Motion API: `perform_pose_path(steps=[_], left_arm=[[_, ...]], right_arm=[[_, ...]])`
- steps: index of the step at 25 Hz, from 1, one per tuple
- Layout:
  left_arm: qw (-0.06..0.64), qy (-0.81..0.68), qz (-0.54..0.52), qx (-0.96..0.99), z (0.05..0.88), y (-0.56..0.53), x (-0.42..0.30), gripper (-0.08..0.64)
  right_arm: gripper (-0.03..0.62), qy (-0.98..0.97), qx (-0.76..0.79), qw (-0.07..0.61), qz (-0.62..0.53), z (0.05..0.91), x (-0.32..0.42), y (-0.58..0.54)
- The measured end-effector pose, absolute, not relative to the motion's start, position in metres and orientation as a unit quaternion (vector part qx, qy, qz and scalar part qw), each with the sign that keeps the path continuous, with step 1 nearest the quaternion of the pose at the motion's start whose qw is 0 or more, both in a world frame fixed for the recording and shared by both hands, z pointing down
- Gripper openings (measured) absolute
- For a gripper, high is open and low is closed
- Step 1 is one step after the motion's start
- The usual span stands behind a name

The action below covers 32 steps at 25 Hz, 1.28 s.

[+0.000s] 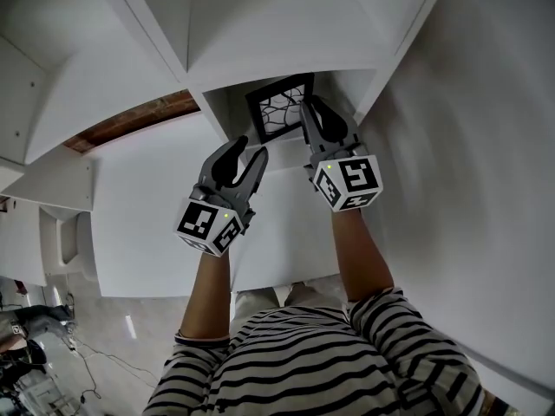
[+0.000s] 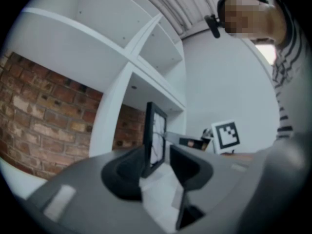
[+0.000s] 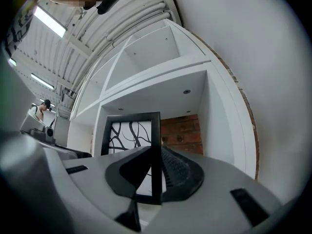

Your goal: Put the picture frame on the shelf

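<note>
Picture frame (image 1: 276, 111) (image 2: 155, 135) (image 3: 131, 130), black-edged with a black-and-white pattern of curved lines, is seen upright inside an open compartment of the white shelf (image 1: 217, 42), at the far side of the scene. Its right side bar is pinched between the jaws of the right hand-held gripper (image 1: 316, 115) (image 3: 156, 165), whose pads are pressed on the bar from both sides. Whether the frame's bottom edge is set down on the shelf board cannot be told, as it is hidden behind the jaws.

The left hand-held gripper (image 1: 250, 150) (image 2: 158, 162) is held near the frame's lower left corner with its jaws spread wide. The frame is seen edge-on in the gap between them, and neither pad is pressed on it.

A brick wall (image 1: 139, 120) (image 2: 39, 111) (image 3: 180, 133) is shown behind the shelf. A striped sleeve (image 1: 408, 336) is seen at the near edge.
</note>
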<state>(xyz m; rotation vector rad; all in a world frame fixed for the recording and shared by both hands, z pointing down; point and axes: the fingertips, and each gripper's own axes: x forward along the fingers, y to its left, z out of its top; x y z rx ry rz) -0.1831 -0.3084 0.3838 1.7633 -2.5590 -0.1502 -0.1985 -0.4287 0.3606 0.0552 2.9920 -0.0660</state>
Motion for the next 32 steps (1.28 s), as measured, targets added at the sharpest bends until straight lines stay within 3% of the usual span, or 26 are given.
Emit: perform_pose_path(steps=[4,12,32], left_arm=[[0.017,-0.814,-0.056,0.578,0.385,-0.307,-0.17,0.149],[0.036,-0.798,-0.059,0.599,0.394,-0.323,-0.164,0.034],[0.045,-0.787,-0.054,0.613,0.407,-0.333,-0.165,0.021]], right_arm=[[0.061,0.996,-0.01,0.081,-0.021,0.359,-0.195,-0.43],[0.061,0.995,-0.062,0.072,0.007,0.368,-0.205,-0.434],[0.061,0.995,-0.07,0.075,0.01,0.388,-0.208,-0.439]])
